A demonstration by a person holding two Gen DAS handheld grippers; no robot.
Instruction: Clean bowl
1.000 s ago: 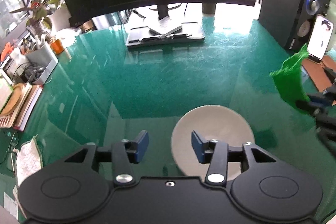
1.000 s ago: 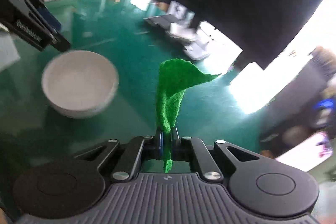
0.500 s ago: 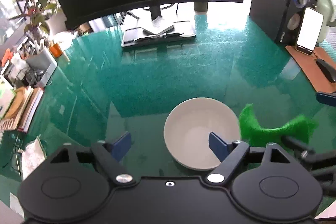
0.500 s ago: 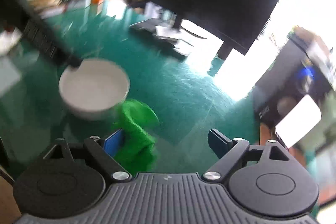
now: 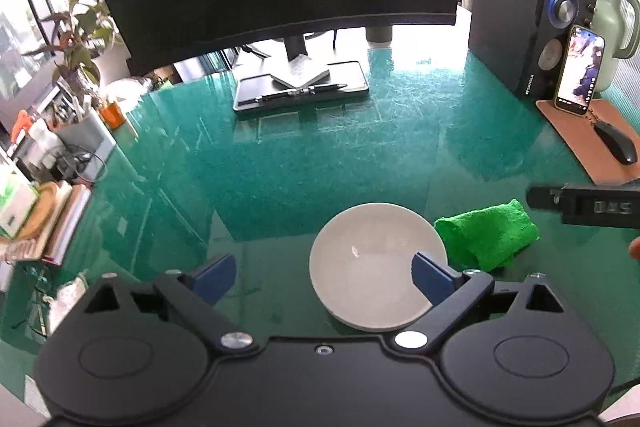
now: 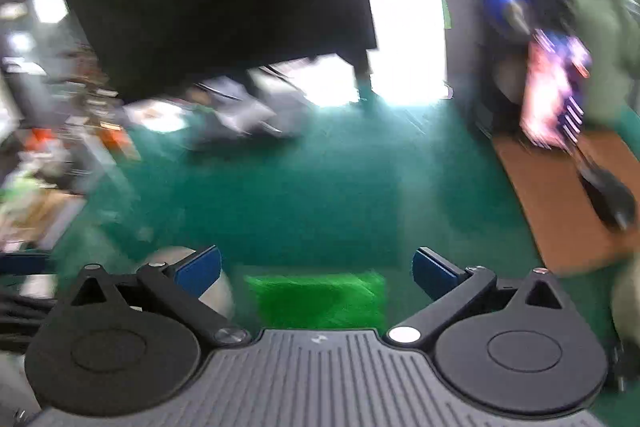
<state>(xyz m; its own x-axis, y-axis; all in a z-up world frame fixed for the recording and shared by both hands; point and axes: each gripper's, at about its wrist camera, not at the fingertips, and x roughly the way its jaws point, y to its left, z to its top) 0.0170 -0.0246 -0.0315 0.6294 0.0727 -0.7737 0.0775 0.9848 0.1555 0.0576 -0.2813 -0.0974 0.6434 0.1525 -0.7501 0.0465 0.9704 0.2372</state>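
- My left claw (image 5: 322,277) is spreading, empty, above the white bowl's (image 5: 372,263) near rim.
- My right claw (image 6: 316,269) is spreading too, gripping nothing.
- The green cloth (image 5: 488,233) lies just right of the bowl on the counter (image 5: 320,155).

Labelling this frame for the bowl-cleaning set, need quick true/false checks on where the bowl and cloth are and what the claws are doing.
1. The round white ceramic bowl sits upright on the green glass-topped desk. True.
2. The fuzzy bright green cloth lies inside the bowl. False: it lies on the desk beside the bowl.
3. The right claw clamps the cloth. False: its jaws are opening and stand wide, with the cloth lying loose below.
4. The left claw holds nothing. True: its jaws are opening, wide apart, above the bowl's near side.
5. The bowl holds food. False: it looks empty.
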